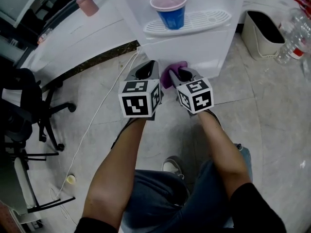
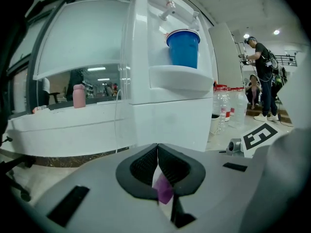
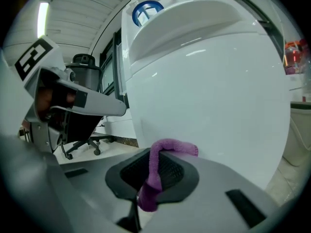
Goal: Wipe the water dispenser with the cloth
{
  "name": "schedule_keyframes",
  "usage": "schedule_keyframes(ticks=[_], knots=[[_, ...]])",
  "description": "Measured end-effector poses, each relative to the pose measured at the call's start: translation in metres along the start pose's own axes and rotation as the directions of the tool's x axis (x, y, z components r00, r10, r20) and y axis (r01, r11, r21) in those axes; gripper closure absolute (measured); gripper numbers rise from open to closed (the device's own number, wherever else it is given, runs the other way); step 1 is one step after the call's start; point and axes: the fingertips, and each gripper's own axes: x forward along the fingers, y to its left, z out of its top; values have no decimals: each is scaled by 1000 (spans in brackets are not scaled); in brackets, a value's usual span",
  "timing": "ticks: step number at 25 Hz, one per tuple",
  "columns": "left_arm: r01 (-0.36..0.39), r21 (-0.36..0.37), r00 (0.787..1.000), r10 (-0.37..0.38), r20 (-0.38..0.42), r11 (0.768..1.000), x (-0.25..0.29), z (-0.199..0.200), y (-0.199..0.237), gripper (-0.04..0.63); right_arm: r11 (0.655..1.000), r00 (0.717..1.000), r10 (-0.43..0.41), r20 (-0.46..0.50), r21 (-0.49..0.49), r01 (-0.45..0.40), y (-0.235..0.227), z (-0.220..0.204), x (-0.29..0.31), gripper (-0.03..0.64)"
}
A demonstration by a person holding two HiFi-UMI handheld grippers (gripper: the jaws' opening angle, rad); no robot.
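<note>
The right gripper is closed on the purple cloth, which is pinched between its jaws in the right gripper view and folded over their tips in a short roll. The roll is laid sideways, along the white lower front panel of the water dispenser, and appears to be touching it or just short of it. The left gripper is held just beside the right one, at centre frame in the head view. Its jaws are brought together, with a small purple scrap of the cloth caught low between them. The cloth is thus spanned between both grippers, with most of it at the right one. The panel lies straight ahead of both sets of jaws and fills the upper right of the right gripper view, so the right gripper is judged the nearer to it. Little more than a forward press and a sideways stroke seems to be called for. Higher up, at the top of the head view, a blue cup is seen on the drip tray.
</note>
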Motion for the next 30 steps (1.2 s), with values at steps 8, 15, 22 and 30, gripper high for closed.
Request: schedule_keyframes(ticks=[8,15,22,30], knots=[[47,6,998,-48,32,999,10,18,-32,569,997,997,-75,0,2,75,-41,3,-31,584],[79,18,995,-80,51,997,14,27,-53,569,988,988,-154,18,33,154,-81,10,-59,584],[97,19,993,-98,61,995,18,32,-63,569,968,970,-244,14,61,243,-129,9,-88,584],[116,25,991,-117,63,993,23,36,-78,569,942,947,-321,9,105,319,-165,4,-115,584]])
